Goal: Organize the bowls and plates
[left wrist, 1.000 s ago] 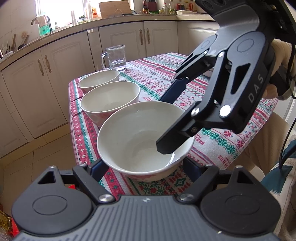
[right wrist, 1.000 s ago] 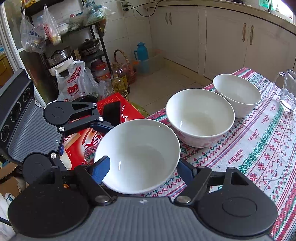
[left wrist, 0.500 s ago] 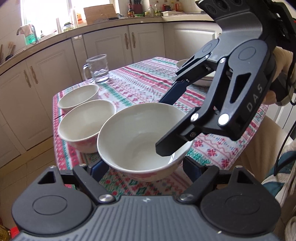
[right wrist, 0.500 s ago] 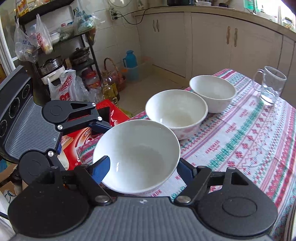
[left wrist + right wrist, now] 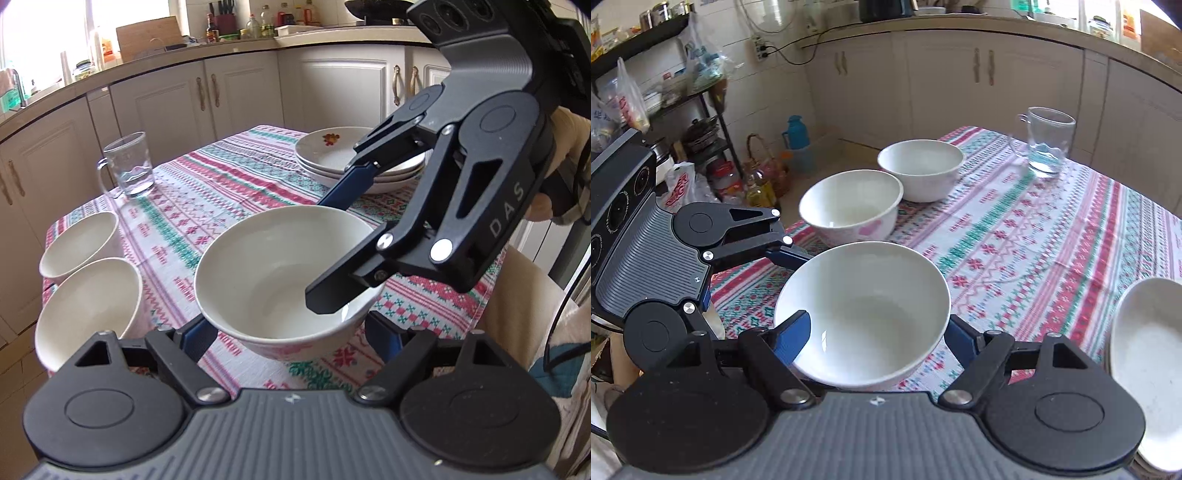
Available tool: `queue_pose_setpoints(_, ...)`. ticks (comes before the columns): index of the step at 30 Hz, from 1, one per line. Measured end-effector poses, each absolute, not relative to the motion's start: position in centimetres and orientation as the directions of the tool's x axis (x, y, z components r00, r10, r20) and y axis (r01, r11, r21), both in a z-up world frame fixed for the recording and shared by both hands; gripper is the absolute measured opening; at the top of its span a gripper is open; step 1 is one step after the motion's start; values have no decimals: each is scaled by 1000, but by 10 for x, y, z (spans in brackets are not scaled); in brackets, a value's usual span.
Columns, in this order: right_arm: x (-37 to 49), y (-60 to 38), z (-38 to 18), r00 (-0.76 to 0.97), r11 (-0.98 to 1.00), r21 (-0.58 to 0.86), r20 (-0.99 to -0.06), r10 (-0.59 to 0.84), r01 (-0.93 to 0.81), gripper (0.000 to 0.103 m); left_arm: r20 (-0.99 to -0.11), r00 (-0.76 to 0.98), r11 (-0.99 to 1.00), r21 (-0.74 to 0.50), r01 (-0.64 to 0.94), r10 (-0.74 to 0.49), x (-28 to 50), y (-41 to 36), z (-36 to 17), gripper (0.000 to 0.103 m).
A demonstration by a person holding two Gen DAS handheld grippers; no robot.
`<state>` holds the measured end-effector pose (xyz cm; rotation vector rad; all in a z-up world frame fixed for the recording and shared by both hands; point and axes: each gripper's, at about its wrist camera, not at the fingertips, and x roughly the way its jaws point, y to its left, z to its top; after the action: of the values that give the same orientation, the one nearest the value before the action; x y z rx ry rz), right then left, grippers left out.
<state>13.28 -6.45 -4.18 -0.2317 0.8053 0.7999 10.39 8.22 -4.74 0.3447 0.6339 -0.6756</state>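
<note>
Together, left gripper (image 5: 291, 334) and right gripper (image 5: 875, 336) clasp one round, glossy white bowl (image 5: 284, 273) above the woven tablecloth (image 5: 236, 192)

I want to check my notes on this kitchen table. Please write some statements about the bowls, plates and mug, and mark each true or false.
1. Both grippers hold one white bowl. True: the left gripper and the right gripper each have jaws on its rim.
2. The held bowl contains soup. False: it is empty.
3. Two other bowls sit on the tablecloth. True.
4. The plates are spread out singly. False: they are stacked.
5. The glass mug lies on its side. False: it stands upright.
</note>
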Motion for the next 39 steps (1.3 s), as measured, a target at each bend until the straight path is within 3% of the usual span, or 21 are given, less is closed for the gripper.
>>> queue_pose_setpoints(19,144,-91,-53,448,739,115,-729,516,-664,85,-656,576,711,84,699,-488,120,59,-55,86)
queue_pose_setpoints(23,144,-89,-55,436,733,122,-734,520,-670,89,-670,564,712,75,699,-483,122,59,-60,86)
queue_pose_setpoints(26,141,-86,-55,445,733,111,-731,518,-671,103,-663,573,703,97,704,-482,117,59,-61,87)
queue_pose_setpoints(39,140,-78,-49,483,751,44,-741,467,-659,103,-658,590,733,85,675,-467,105,74,-58,87)
